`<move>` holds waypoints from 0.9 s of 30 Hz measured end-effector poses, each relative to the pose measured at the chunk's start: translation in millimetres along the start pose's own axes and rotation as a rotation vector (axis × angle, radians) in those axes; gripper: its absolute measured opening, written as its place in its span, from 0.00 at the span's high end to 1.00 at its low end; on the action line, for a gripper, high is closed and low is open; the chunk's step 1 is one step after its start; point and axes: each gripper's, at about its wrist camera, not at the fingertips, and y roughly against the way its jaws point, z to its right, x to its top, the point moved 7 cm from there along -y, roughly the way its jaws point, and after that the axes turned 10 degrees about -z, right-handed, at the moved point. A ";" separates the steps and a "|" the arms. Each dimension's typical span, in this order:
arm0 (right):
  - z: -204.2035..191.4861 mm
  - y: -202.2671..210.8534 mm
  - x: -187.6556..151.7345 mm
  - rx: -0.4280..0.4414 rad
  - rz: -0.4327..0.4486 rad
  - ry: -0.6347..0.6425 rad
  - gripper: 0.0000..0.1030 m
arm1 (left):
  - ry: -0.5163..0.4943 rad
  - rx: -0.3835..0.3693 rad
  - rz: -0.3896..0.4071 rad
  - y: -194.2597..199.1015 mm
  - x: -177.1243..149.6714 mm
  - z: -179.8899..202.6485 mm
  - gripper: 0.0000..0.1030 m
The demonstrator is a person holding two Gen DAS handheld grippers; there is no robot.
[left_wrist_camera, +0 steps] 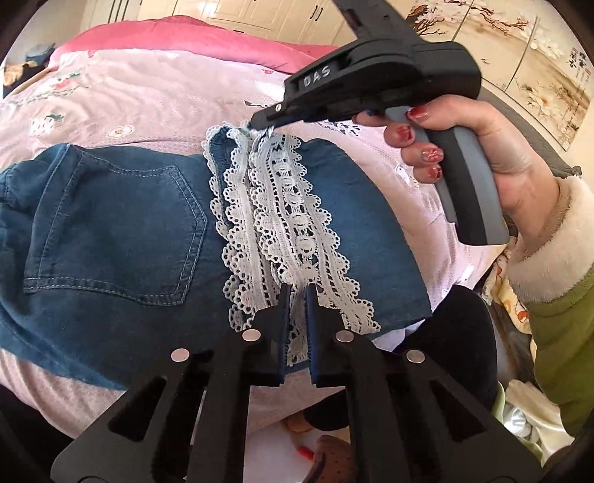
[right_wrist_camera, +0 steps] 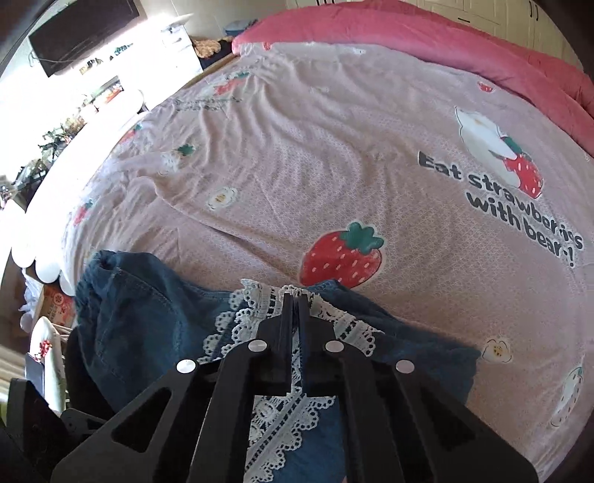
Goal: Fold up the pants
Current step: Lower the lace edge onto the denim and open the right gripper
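On the pink strawberry-print bedsheet (right_wrist_camera: 334, 156) we have the denim pants (left_wrist_camera: 122, 237) lying flat, folded so that the white lace-trimmed hems (left_wrist_camera: 282, 223) lie over the seat of the garment, just beside the back pocket (left_wrist_camera: 111, 230). In the left wrist view the long axis of the pants runs left to right across the bed, with the waist end toward the left and the fold toward the right; the lace bands run across that axis, from near us to the far edge.

Our left gripper (left_wrist_camera: 297, 293) sits at the near end of the lace, its fingers drawn close together with lace pinched between them. Our right gripper (left_wrist_camera: 260, 126) is at the far end of the same lace band, held by the right hand (left_wrist_camera: 464, 137) with red-painted nails and a green sleeve with a cream cuff. In the right wrist view its fingers are pressed together on the lace at the far edge of the denim.

The sheet is wrinkled in soft ridges and carries strawberries, small flowers and the words "Eat strawberries with bear". A deeper pink quilt (right_wrist_camera: 427, 41) lies along the far side of the bed. Beyond it we see pale wardrobe doors (left_wrist_camera: 260, 18), a floral wall mural (left_wrist_camera: 519, 48), and a dark wall-mounted screen (right_wrist_camera: 81, 33) above a brightly lit white sideboard.
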 end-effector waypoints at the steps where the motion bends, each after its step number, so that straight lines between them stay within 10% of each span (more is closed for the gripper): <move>1: -2.0 4.0 0.5 0.008 0.007 0.000 0.98 | -0.003 -0.003 -0.001 0.6 -1.4 0.9 0.98; 19: -20.4 6.3 0.0 0.130 0.057 -0.013 0.81 | 0.029 0.011 -0.018 -7.9 -16.6 -8.3 0.97; 27: -12.1 1.4 -23.3 -0.037 0.014 0.053 0.74 | 0.032 0.011 -0.018 -6.4 -18.6 -13.4 0.95</move>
